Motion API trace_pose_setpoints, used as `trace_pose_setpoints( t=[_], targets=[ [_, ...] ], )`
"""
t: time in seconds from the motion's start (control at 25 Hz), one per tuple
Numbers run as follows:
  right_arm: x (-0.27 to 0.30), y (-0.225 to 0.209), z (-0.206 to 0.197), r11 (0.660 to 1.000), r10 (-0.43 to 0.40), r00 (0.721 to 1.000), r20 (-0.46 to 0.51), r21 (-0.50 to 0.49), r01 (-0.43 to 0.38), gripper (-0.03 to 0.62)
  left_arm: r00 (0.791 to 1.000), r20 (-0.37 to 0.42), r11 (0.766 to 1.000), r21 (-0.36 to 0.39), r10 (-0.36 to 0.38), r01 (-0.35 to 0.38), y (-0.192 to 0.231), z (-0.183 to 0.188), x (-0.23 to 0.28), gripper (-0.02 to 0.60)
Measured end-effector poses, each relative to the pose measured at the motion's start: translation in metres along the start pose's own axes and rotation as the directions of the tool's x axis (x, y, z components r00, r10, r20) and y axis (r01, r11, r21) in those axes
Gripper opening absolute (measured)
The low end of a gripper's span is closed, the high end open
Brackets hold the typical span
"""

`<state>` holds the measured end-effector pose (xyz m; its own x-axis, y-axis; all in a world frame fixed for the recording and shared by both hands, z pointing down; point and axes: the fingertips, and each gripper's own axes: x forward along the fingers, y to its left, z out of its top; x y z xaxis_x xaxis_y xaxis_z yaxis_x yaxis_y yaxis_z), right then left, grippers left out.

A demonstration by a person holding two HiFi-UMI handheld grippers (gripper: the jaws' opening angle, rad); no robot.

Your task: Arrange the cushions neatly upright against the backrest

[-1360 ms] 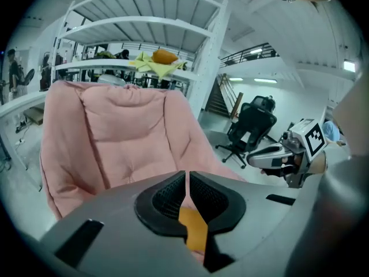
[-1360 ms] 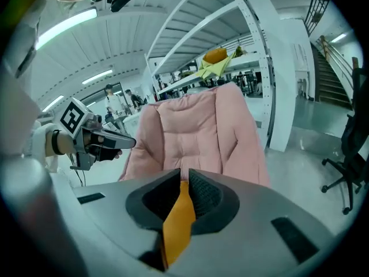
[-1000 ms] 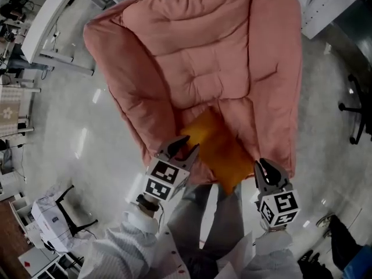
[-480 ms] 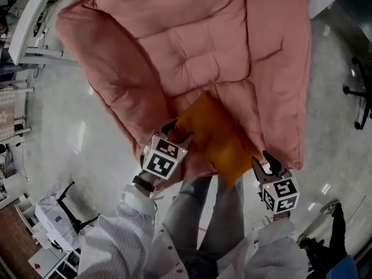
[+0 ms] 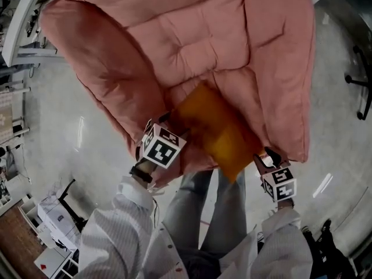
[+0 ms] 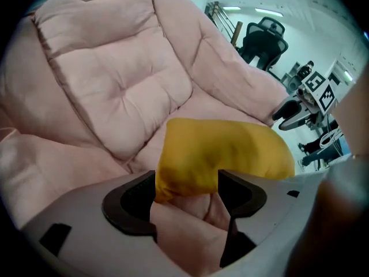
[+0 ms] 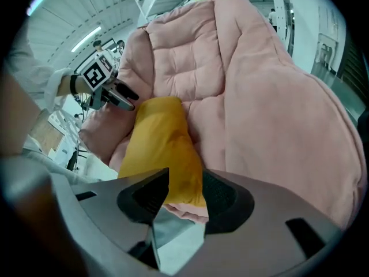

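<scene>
**Both claws letting go of the yellow cushion**

A yellow cushion lies slantwise on the seat of a big pink padded chair, towards the front edge and below the tufted backrest. The left claw is at the cushion's left corner. Its jaws are opening and stand wide, with that corner and a fold of pink seat fabric between them. The right claw is at the opposite end of the cushion. Its jaws are opening too, with the cushion's narrow edge between them. White sleeves hold both claws from below the seat.
</scene>
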<state>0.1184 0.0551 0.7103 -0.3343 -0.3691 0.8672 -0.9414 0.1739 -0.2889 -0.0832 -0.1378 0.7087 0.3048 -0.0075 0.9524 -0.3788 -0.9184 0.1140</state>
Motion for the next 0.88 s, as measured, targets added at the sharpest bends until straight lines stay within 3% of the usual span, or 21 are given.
trace_pose_setpoints(
  t=[0.2, 0.44, 0.6, 0.88],
  targets=[
    [0.018, 0.002, -0.033, 1.0, -0.011, 0.997, -0.078, -0.026, 0.009, 0.14, 0.999, -0.048, 0.998, 0.067, 0.026, -0.023, -0.003, -0.028, 0.012, 0.333],
    [0.034, -0.002, -0.035, 0.999, -0.01, 0.994, -0.108, -0.037, 0.006, 0.158, 0.994, -0.091, 0.993, 0.106, 0.055, -0.046, 0.007, -0.039, 0.026, 0.333],
    [0.037, 0.006, -0.042, 1.0, 0.015, 0.993, -0.113, -0.014, -0.016, 0.163, 0.992, -0.118, 0.995, 0.09, 0.039, -0.029, 0.004, -0.047, 0.028, 0.333],
    [0.046, 0.024, -0.045, 0.997, 0.079, 0.99, -0.119, 0.015, -0.078, 0.161, 0.978, -0.199, 0.987, 0.158, 0.053, -0.021, 0.002, -0.06, 0.035, 0.314]
  ],
)
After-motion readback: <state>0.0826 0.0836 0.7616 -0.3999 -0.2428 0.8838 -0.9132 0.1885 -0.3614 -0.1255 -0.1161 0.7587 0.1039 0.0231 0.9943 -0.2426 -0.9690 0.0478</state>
